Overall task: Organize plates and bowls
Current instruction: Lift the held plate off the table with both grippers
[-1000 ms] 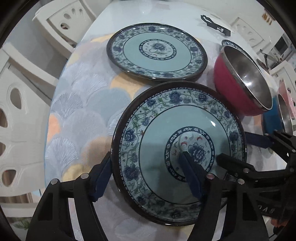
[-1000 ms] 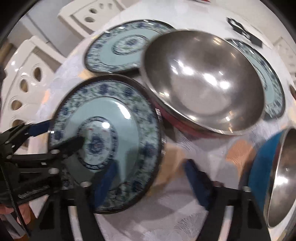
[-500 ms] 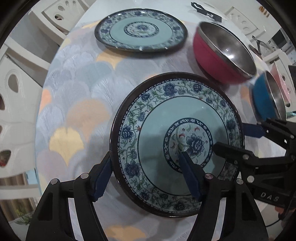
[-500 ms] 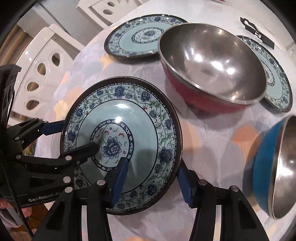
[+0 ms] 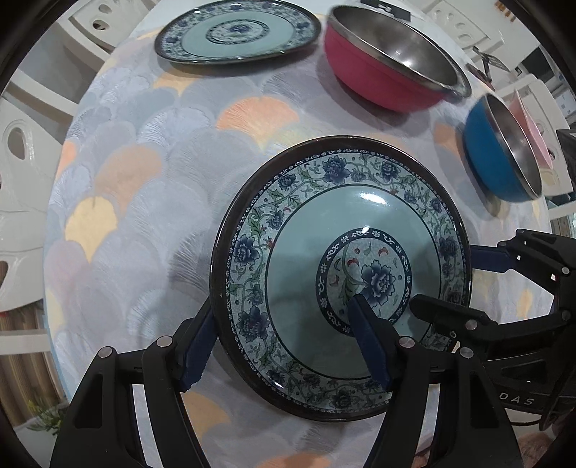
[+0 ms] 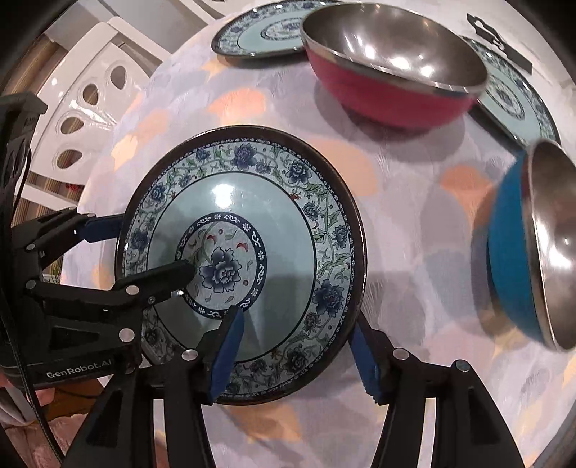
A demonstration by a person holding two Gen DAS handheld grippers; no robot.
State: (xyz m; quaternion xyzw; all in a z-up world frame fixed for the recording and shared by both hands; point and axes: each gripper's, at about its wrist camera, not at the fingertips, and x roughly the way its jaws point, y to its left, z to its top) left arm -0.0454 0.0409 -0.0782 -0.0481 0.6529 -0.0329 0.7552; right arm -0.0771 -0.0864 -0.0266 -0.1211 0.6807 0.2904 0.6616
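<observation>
Over the tablecloth point(image 5: 136, 172) I carry one plate point(image 5: 342, 273), left gripper point(image 5: 284, 342) clamping its rim, right gripper point(image 6: 298, 345) loosening around it; second plate point(image 5: 237, 32), red bowl point(image 5: 388, 72), blue bowl point(image 5: 500, 158) unstacked.

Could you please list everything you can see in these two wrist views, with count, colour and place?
held plate: one, pale green centre, blue floral border, dark rim; nearest the cameras, its rim between both grippers' fingers.
far plates: two, same pattern; one lies at the far left of the table, the other behind the red bowl.
red bowl: one, red outside, steel inside; far centre, upright.
blue bowl: one, blue outside, steel inside; right side of the table.
tablecloth: one, pale grey-lilac with orange and yellow fans; covers the table.
white chairs: several, around the table.
left gripper: black, blue pads, straddling the plate's left rim.
right gripper: black, blue pads, straddling its right rim, jaws opening.
</observation>
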